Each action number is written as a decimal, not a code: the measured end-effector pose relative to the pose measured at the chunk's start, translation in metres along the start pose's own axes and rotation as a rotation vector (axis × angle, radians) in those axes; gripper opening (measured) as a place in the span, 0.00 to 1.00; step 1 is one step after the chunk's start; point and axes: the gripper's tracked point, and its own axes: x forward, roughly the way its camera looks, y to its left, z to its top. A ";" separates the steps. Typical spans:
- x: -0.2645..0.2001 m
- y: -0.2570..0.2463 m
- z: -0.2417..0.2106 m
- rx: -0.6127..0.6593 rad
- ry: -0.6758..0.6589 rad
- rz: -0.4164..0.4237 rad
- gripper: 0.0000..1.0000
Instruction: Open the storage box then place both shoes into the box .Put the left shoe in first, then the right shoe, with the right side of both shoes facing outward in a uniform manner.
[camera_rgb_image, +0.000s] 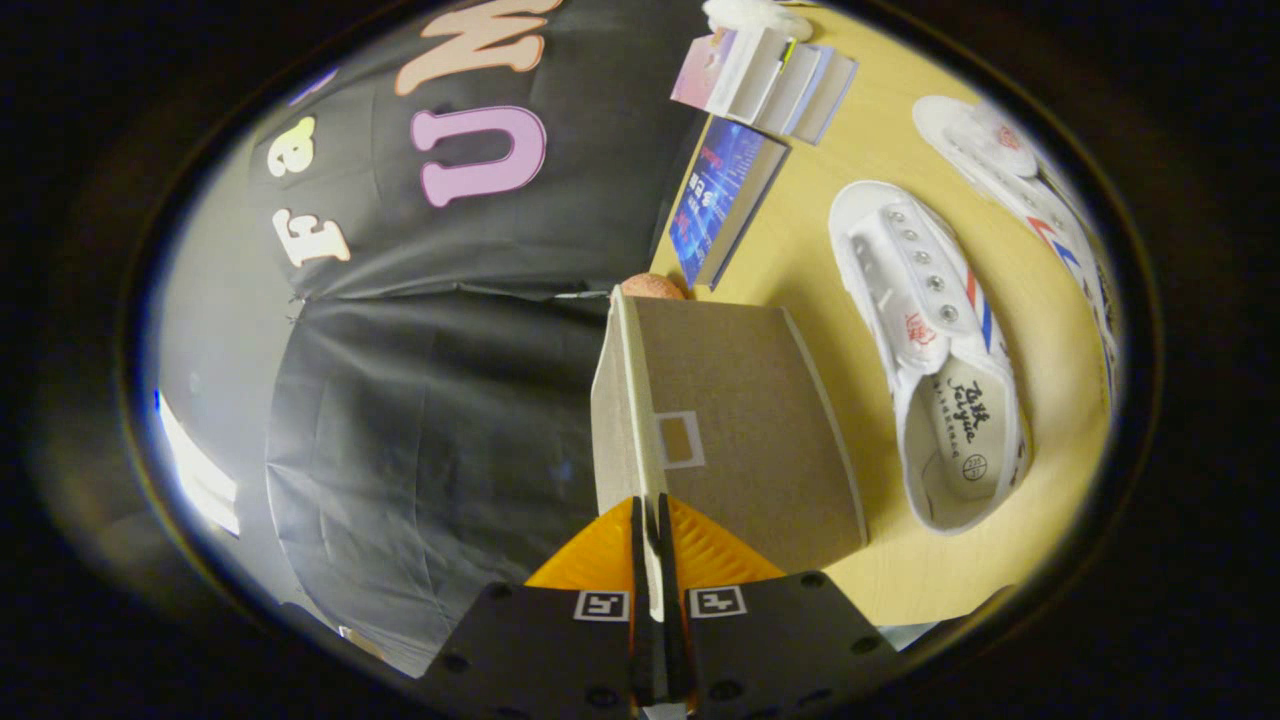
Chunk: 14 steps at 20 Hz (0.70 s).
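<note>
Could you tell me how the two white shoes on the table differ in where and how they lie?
The near shoe lies beside the cardboard lid that the claw pinches by its edge; the far shoe lies beyond it, further from the lid. The near shoe shows its open inside and printed insole; the far shoe is seen more from the side, its insole not visible. Both are white, with red and blue stripes, resting on the wooden table.

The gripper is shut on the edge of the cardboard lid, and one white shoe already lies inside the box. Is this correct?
Not quite. The gripper is shut on the cardboard lid, but in the gripper view both white shoes, the nearer and the farther, lie on the wooden table, beyond the lid; neither is boxed.
</note>
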 end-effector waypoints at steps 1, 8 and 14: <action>0.016 0.002 -0.002 -0.016 -0.001 0.000 0.02; -0.012 0.085 -0.014 -0.108 0.009 0.071 0.02; 0.009 0.181 -0.042 -0.354 0.013 0.087 0.02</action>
